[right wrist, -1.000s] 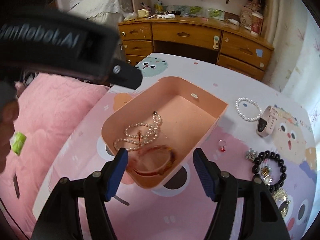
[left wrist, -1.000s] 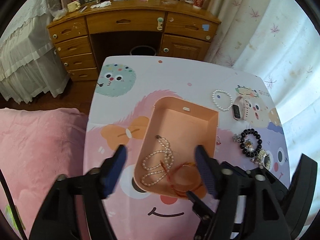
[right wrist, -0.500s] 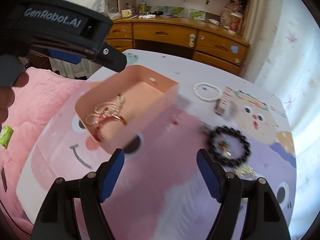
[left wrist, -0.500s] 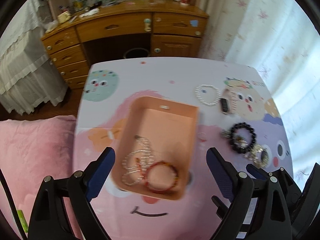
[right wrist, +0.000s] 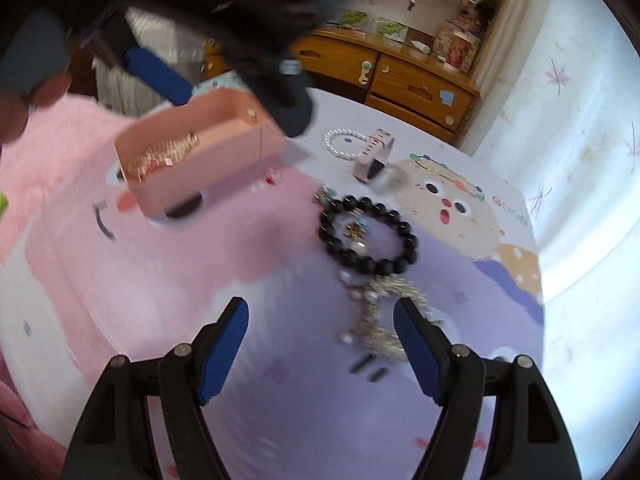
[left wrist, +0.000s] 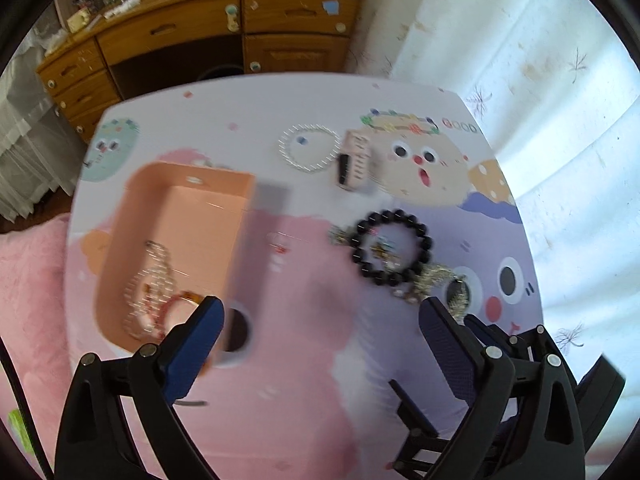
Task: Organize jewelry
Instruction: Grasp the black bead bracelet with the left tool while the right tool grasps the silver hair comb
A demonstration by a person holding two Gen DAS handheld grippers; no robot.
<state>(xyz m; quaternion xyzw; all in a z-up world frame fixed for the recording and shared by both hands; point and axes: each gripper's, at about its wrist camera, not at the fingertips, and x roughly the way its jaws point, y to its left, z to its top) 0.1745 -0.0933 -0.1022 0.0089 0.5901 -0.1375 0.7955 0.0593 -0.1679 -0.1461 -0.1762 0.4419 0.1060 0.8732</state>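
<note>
Both grippers have swung away from the peach tray (left wrist: 188, 216) toward the loose jewelry; the tray that sat between our fingers a second ago now lies off past the left gripper's (left wrist: 320, 336) left finger. Its jaws have just been opening and stand wide apart with only bare table (left wrist: 304, 400) between them. The right gripper (right wrist: 322, 338) is also apart and empty; a silvery chain piece (right wrist: 380, 320) lies just inside its right finger, with the black bead bracelet (right wrist: 368, 236) ahead of the tips. The pearl necklace (left wrist: 148, 288) and red bangle (left wrist: 176, 312) already rest in the tray. We judge the chain is next: we should centre it between the pads, come down flat, and close low so the links do not slip.
</note>
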